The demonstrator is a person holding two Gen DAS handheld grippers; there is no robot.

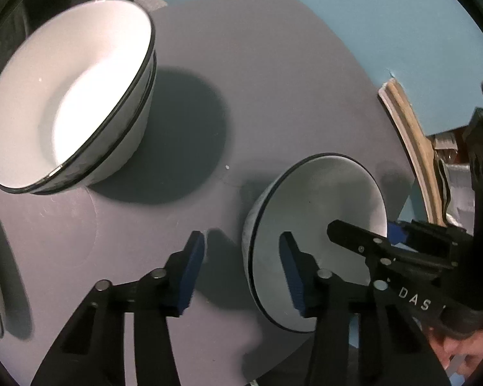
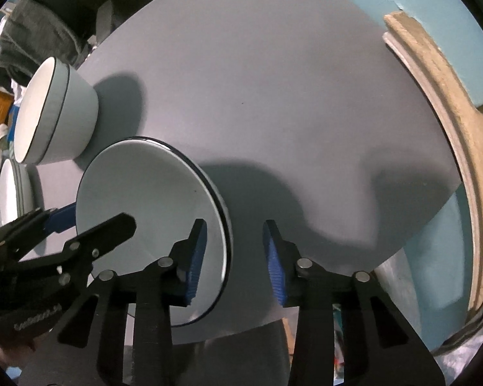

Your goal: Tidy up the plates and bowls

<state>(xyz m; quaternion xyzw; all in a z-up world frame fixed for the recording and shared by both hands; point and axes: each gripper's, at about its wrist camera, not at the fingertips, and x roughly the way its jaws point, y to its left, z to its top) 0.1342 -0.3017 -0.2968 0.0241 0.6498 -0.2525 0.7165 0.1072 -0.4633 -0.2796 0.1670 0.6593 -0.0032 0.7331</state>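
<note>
Both claws straddle opposite rims of the small bowl (image 1: 318,222); left gripper (image 1: 243,270) and right gripper (image 2: 235,262) spread, pads apparently not pinching; next, close and lift.

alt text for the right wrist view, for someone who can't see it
The right gripper straddles the near rim of a shallow white bowl with a black rim on a round grey table, pads not pressing. The left gripper reaches over the bowl's far side.
</note>
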